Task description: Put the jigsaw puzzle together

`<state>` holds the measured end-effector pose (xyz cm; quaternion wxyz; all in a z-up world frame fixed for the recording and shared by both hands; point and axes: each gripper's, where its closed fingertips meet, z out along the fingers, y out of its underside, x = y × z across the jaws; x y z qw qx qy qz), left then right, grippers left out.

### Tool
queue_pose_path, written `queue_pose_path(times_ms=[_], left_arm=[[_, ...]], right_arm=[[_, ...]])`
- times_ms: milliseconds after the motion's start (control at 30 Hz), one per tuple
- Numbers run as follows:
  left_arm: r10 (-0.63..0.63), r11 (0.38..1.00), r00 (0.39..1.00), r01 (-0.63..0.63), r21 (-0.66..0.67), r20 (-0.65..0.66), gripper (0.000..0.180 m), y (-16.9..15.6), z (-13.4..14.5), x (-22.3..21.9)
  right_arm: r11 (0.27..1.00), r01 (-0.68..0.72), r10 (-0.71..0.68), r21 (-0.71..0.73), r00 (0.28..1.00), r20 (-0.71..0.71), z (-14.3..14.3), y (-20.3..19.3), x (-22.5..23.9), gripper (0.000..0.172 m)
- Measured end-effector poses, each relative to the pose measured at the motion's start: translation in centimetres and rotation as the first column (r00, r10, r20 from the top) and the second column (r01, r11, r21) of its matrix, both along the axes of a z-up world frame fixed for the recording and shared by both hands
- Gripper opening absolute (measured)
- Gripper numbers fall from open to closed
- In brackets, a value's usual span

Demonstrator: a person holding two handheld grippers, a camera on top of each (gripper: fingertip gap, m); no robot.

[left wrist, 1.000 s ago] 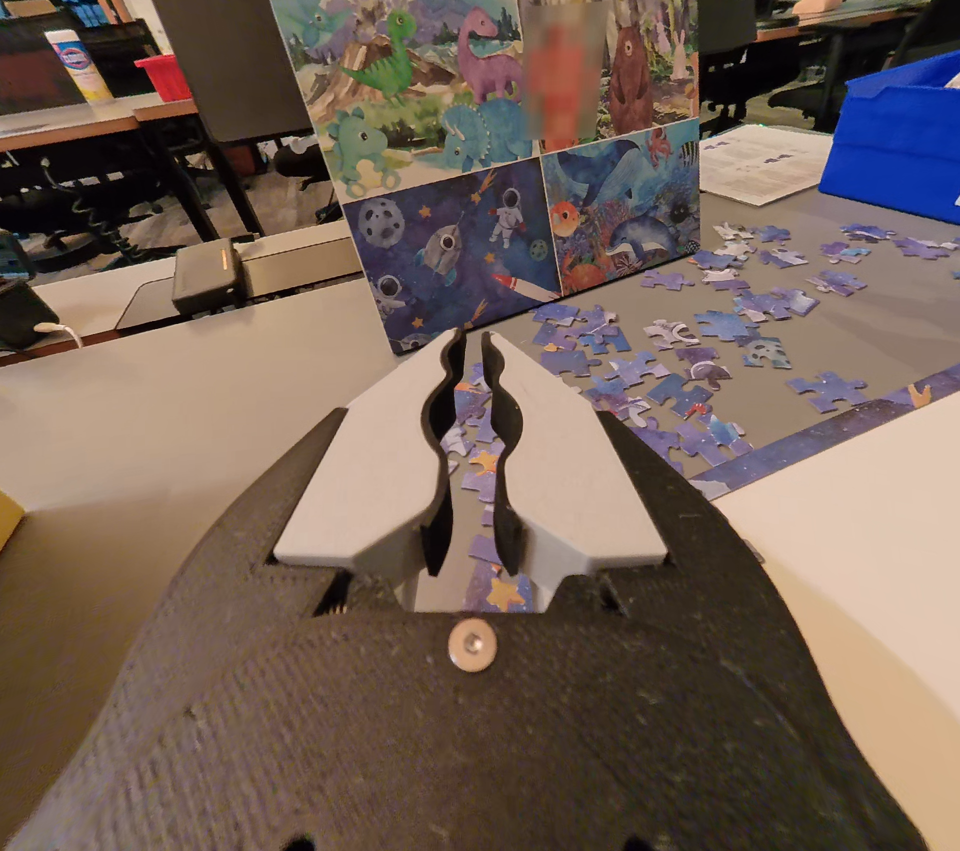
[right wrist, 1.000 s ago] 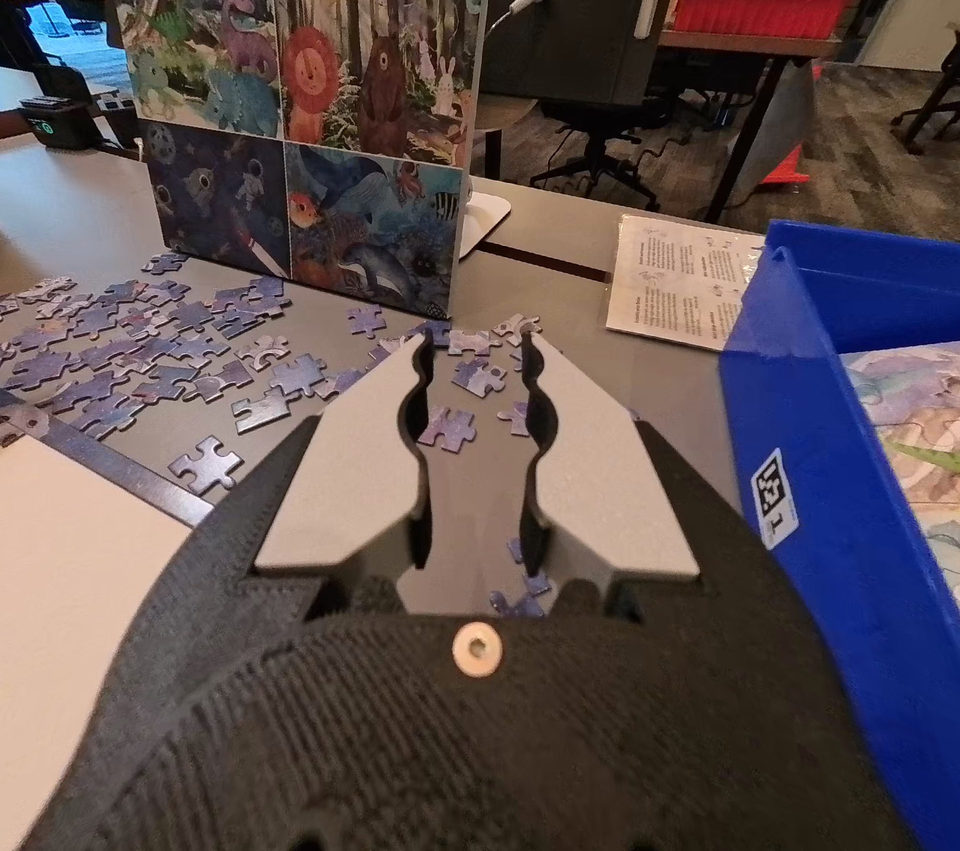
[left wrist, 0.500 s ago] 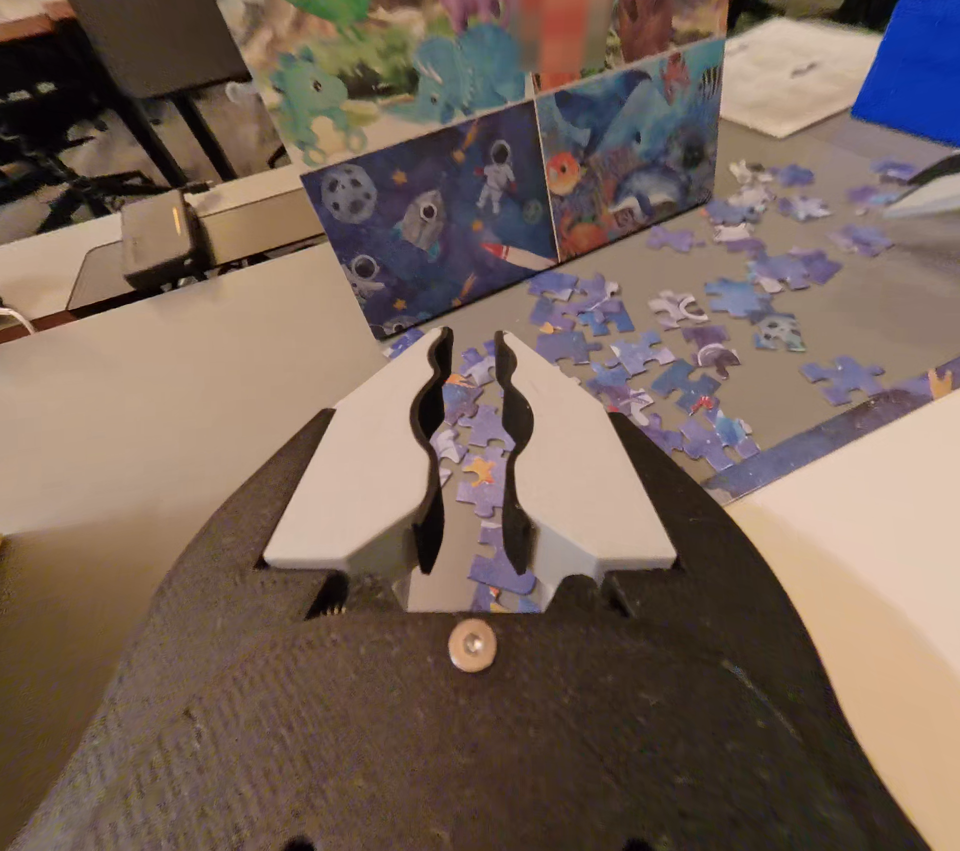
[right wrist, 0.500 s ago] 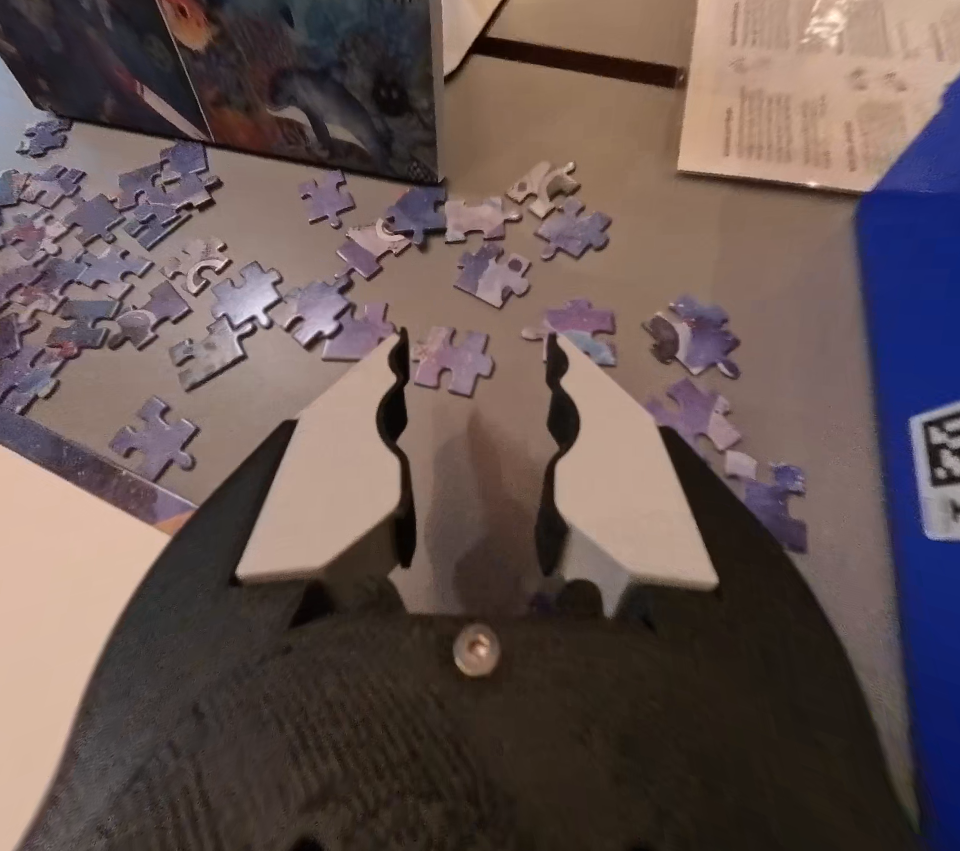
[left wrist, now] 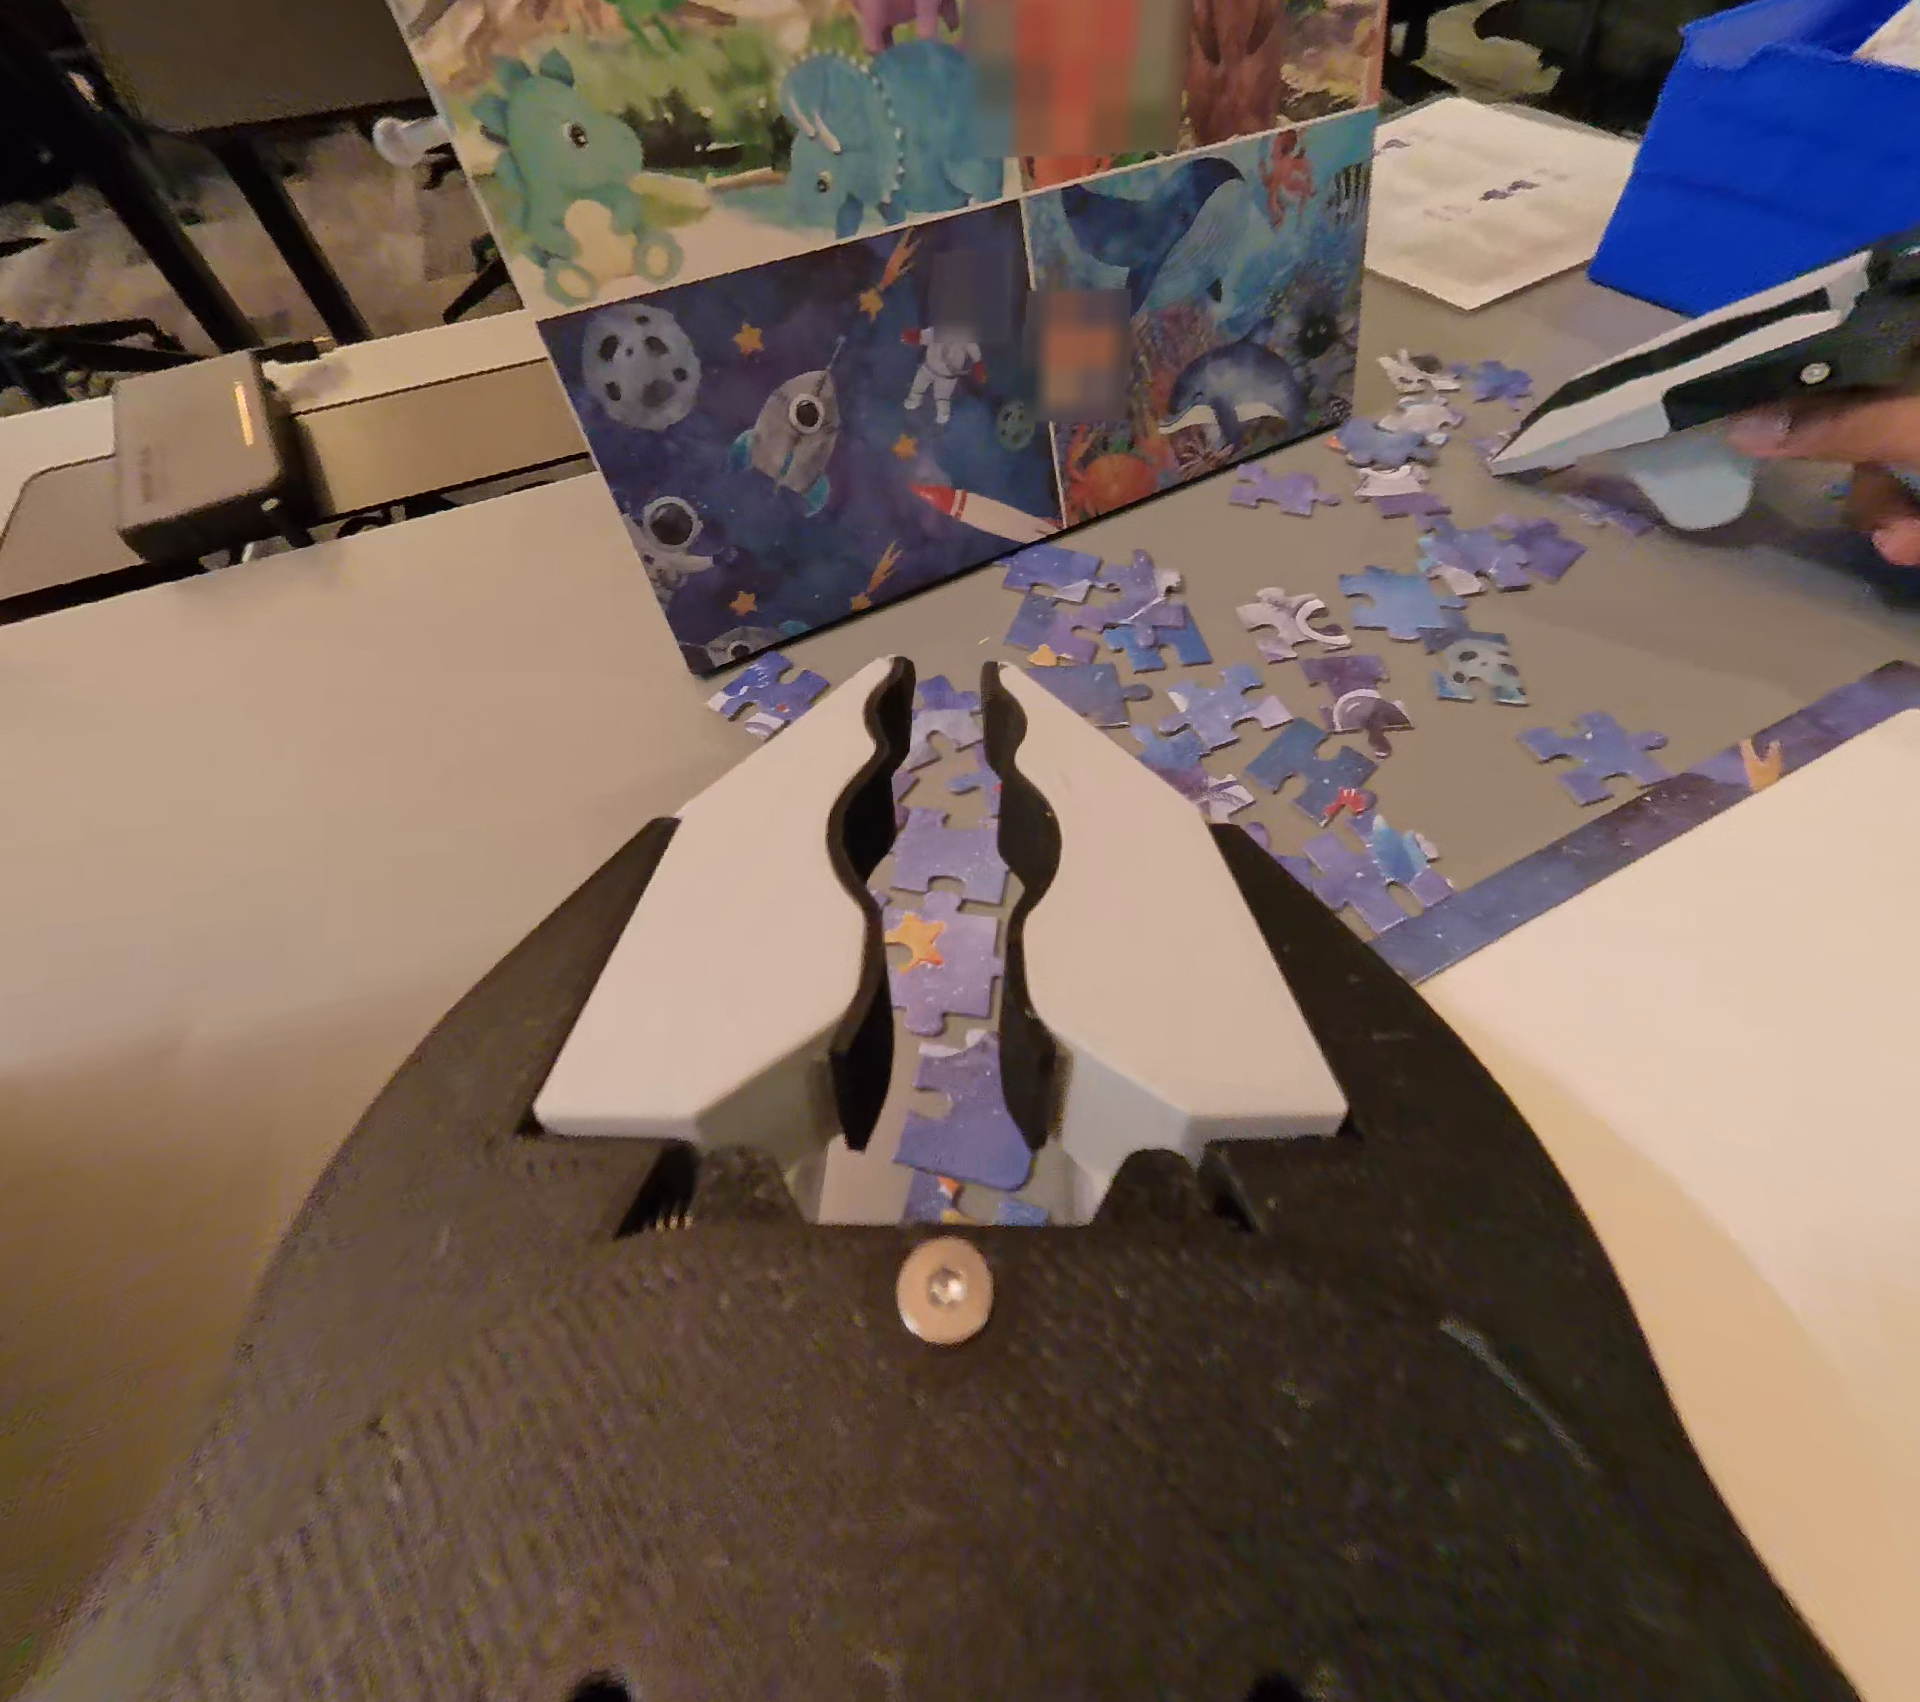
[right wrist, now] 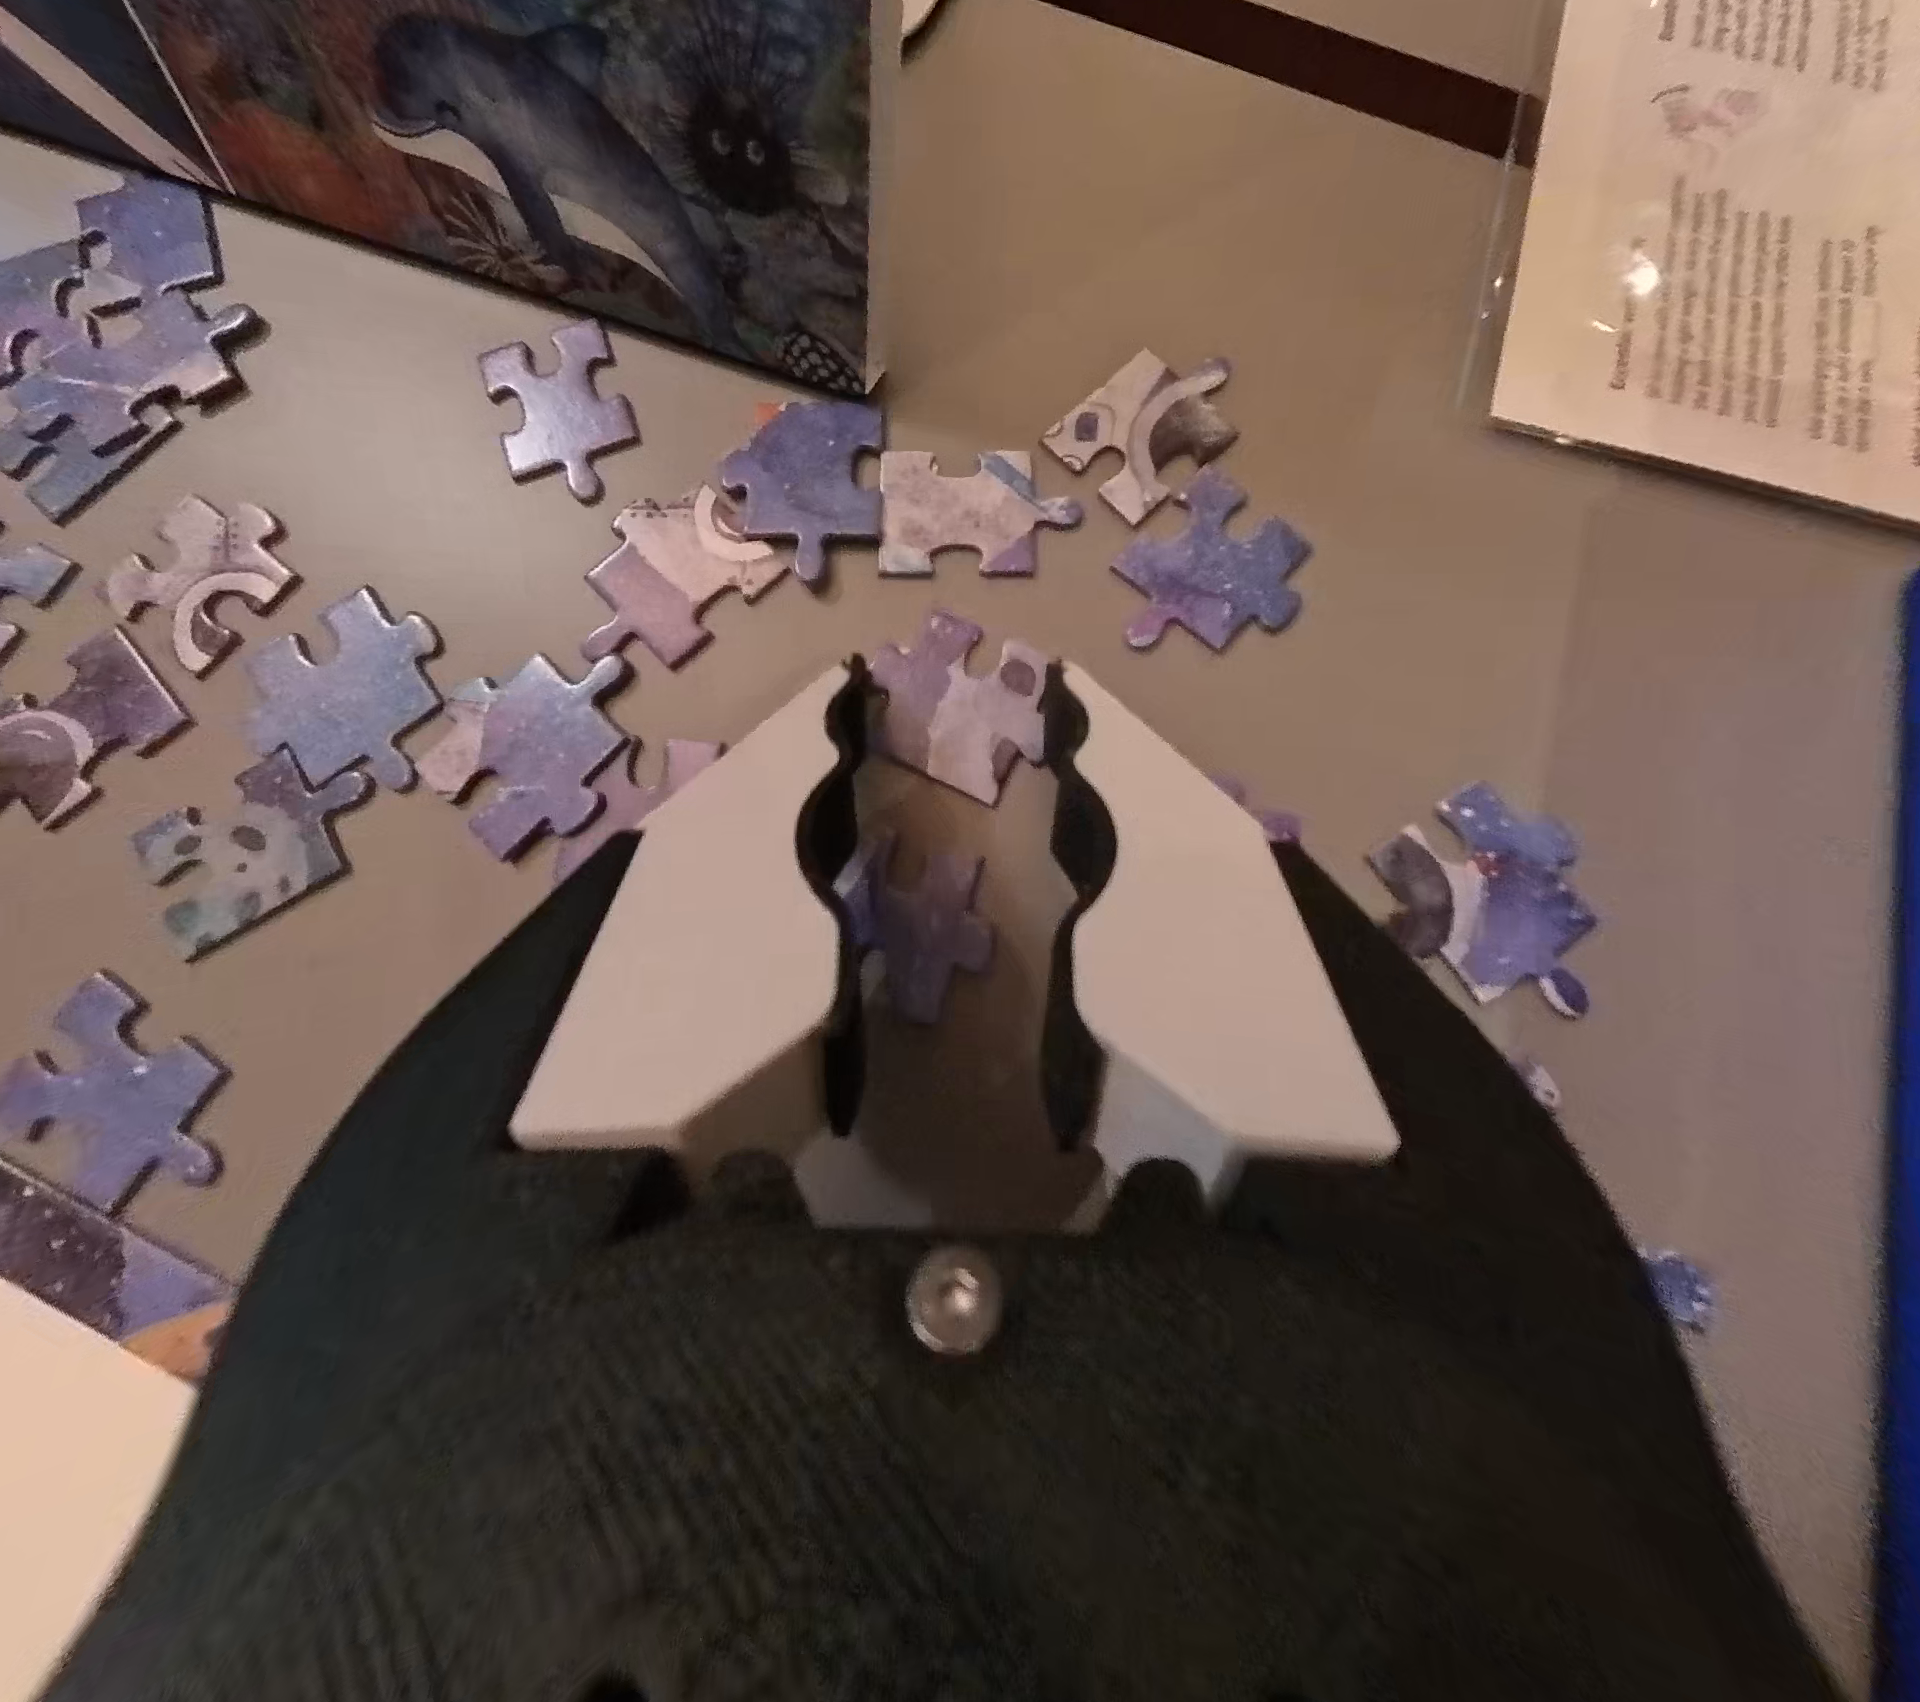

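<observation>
In the right wrist view my right hand-held gripper (right wrist: pixel 954 684) is sitting at the centre of the frame, its jaws partly open and closing around a purple and pale puzzle piece (right wrist: pixel 961 717). Both pads look pressed against its edges, though the picture is a little soft there. Another purple piece (right wrist: pixel 920 925) is lying flat on the desk (right wrist: pixel 1091 218) lower down between the fingers, untouched. More loose pieces (right wrist: pixel 332 696) are spreading across the left half of the frame, and the picture box (right wrist: pixel 499 63) is standing upright in the upper left. A printed sheet (right wrist: pixel 1714 146) is lying in the upper right.

In the left wrist view my left hand-held gripper (left wrist: pixel 945 670) is hanging over the scattered pieces (left wrist: pixel 1309 686) in the middle of the frame, its jaws only slightly apart and gripping nothing. A star-marked piece (left wrist: pixel 940 951) is showing through the gap below. A blue bin (left wrist: pixel 1766 125) is sitting at the upper right, and a white board (left wrist: pixel 1714 1029) is filling the lower right.
</observation>
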<state>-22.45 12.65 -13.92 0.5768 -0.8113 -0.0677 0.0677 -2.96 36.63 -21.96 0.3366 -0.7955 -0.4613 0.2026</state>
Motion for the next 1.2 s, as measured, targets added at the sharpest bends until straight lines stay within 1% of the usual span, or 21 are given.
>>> queue_pose_path(times_ms=[67, 100, 133, 167, 200, 233, 300, 367, 400, 467, 533, 600, 633, 800, 900, 1033, 1067, 1100, 1133, 1200], left_arm=[[-0.004, 1.0, 1.0, 0.003, -0.012, -0.03, 0.009, 0.1, -0.2, 0.2], [-0.011, 1.0, 0.999, 0.01, -0.02, -0.04, 0.01, 0.1, -0.4, 0.4], [-0.023, 0.999, 0.999, 0.022, -0.024, -0.039, 0.01, 0.2, -0.6, 0.8], [-0.038, 0.999, 0.999, 0.037, -0.025, -0.027, 0.01, 0.3, -0.7, 1.2], [-0.056, 0.998, 0.998, 0.056, -0.022, -0.003, 0.011, 0.4, -0.9, 1.7], [-0.074, 0.997, 0.997, 0.074, -0.018, 0.028, 0.011, 0.5, -1.1, 2.1], [-0.094, 0.995, 0.993, 0.095, -0.014, 0.072, 0.013, 0.5, -1.4, 2.7], [-0.094, 0.995, 0.992, 0.095, -0.01, 0.08, 0.013, 0.5, -1.4, 2.9], [-0.094, 0.995, 0.992, 0.095, -0.007, 0.08, 0.013, 0.4, -1.4, 3.0], [-0.099, 0.995, 0.992, 0.1, -0.008, 0.082, 0.012, 0.4, -1.5, 3.2], [-0.103, 0.994, 0.991, 0.105, -0.015, 0.082, 0.013, 0.4, -1.7, 3.4], [-0.103, 0.994, 0.992, 0.105, -0.02, 0.077, 0.012, 0.3, -1.8, 3.5], [-0.104, 0.994, 0.992, 0.106, -0.019, 0.077, 0.012, 0.3, -1.8, 3.5], [-0.114, 0.993, 0.989, 0.115, -0.01, 0.093, 0.012, 0.3, -1.7, 3.7], [-0.112, 0.993, 0.99, 0.114, -0.015, 0.085, 0.012, 0.3, -1.8, 3.7], [-0.107, 0.994, 0.991, 0.109, -0.016, 0.082, 0.012, 0.3, -1.9, 3.6], [-0.106, 0.994, 0.991, 0.107, -0.015, 0.082, 0.012, 0.3, -1.8, 3.5], [-0.104, 0.994, 0.991, 0.105, -0.014, 0.082, 0.012, 0.2, -1.8, 3.4], [-0.101, 0.995, 0.991, 0.103, -0.012, 0.082, 0.012, 0.2, -1.8, 3.4], [-0.098, 0.995, 0.992, 0.1, -0.01, 0.084, 0.012, 0.1, -1.8, 3.3]], right_arm=[[0.999, -0.032, 0.032, -0.012, 0.999, -0.033, 0.4, -0.6, -0.1, 0.032], [0.998, -0.061, 0.06, -0.01, 0.995, -0.074, 1.0, -1.1, -0.4, 0.014], [0.995, -0.101, 0.1, -0.002, 0.987, -0.122, 1.8, -1.9, -0.9, 0.002], [0.988, -0.157, 0.156, 0.01, 0.974, -0.163, 2.6, -3.0, -1.3, 0.0], [0.977, -0.21, 0.212, 0.029, 0.959, -0.188, 3.5, -4.3, -1.7, 0.004], [0.968, -0.244, 0.25, 0.055, 0.949, -0.19, 4.0, -5.2, -1.9, 0.004], [0.958, -0.259, 0.275, 0.125, 0.952, -0.134, 4.4, -5.9, -1.7, 0.005], [0.959, -0.201, 0.22, 0.2, 0.972, -0.08, 4.2, -4.7, -1.1, 0.004], [0.964, -0.156, 0.174, 0.213, 0.982, -0.069, 3.9, -3.6, -0.6, 0.005], [0.983, -0.054, 0.062, 0.174, 0.997, -0.04, 2.5, -1.3, 0.9, 0.013], [0.996, 0.028, -0.027, 0.088, 1.0, -0.016, 0.8, 0.2, 2.2, 0.025], [0.998, 0.055, -0.054, 0.006, 0.998, -0.045, 0.1, 0.2, 2.2, 0.034], [0.998, 0.057, -0.057, -0.01, 0.997, -0.06, 0.1, 0.2, 1.9, 0.036], [0.995, 0.097, -0.097, 0.001, 0.994, -0.045, -0.7, 0.9, 1.2, 0.04], [0.994, 0.109, -0.108, 0.028, 0.994, -0.027, -0.8, 1.6, 0.9, 0.035], [0.998, 0.066, -0.065, 0.017, 0.997, -0.032, -0.7, 1.5, 0.5, 0.031], [0.999, 0.043, -0.043, 0.007, 0.998, -0.054, -0.5, 1.2, 0.4, 0.025], [1.0, 0.026, -0.026, -0.002, 0.995, -0.094, 0.1, 0.9, 0.4, 0.024], [1.0, 0.021, -0.022, -0.005, 0.991, -0.135, 0.9, 0.9, 0.5, 0.006], [1.0, 0.024, -0.023, 0.002, 0.981, -0.19, 2.5, 1.0, 1.4, 0.008]])
